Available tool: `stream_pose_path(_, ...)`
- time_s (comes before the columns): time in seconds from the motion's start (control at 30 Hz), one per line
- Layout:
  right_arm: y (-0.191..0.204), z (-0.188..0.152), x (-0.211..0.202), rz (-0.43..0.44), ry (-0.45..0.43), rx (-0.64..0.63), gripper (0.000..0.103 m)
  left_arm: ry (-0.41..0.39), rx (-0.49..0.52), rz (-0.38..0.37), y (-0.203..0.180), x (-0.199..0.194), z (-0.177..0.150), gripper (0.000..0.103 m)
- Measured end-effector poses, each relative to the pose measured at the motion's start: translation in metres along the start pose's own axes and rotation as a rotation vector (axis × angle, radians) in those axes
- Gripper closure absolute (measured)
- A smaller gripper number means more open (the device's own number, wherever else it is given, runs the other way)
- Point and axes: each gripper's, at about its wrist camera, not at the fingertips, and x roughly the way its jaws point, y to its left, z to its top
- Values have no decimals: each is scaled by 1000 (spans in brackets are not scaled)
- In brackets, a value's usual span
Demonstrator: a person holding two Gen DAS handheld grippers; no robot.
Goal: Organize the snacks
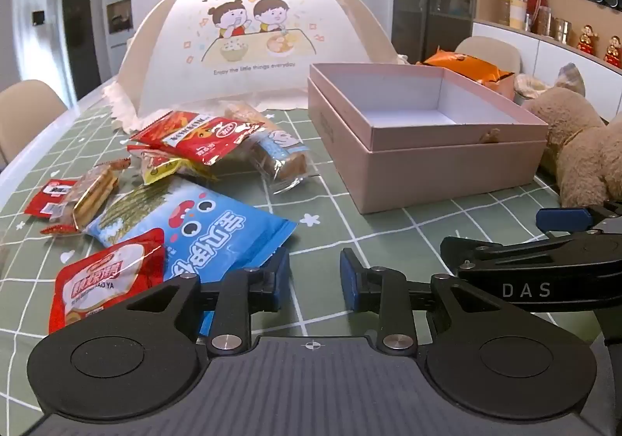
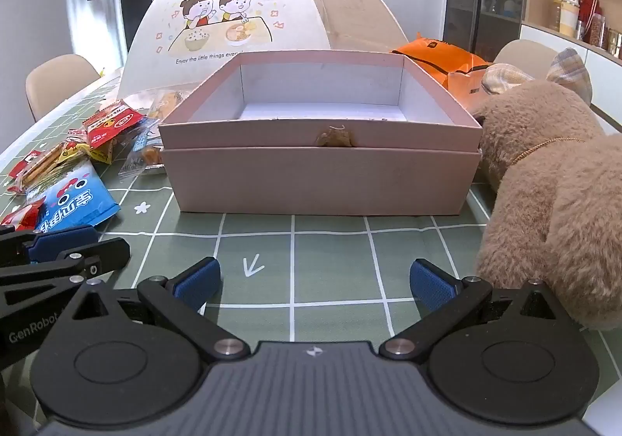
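Observation:
An open pink box [image 1: 447, 160] [image 2: 318, 179] with a white, empty inside stands on the green checked tablecloth. Several snack packets lie in a loose pile to its left: a blue bag [image 1: 202, 230] [image 2: 74, 206], a red packet [image 1: 105, 280], a red packet on top of the pile [image 1: 202, 136] [image 2: 112, 123], a clear-wrapped cake [image 1: 280, 160] and a biscuit pack [image 1: 95, 195]. My left gripper [image 1: 315, 280] is open and empty, low over the cloth beside the blue bag. My right gripper [image 2: 315, 284] is open wide and empty, in front of the box.
A white mesh food cover [image 1: 248, 43] [image 2: 241, 20] stands behind the snacks and box. A brown plush toy [image 2: 552, 195] [image 1: 583, 160] lies right of the box. An orange bag [image 2: 439, 55] lies behind it. Chairs stand around the table.

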Motion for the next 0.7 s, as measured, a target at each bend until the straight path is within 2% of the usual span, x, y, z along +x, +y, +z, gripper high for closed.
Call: stream_pose_path(0.7, 0, 0, 0, 0, 0, 0, 0, 0, 11, 9, 0, 0, 0, 69)
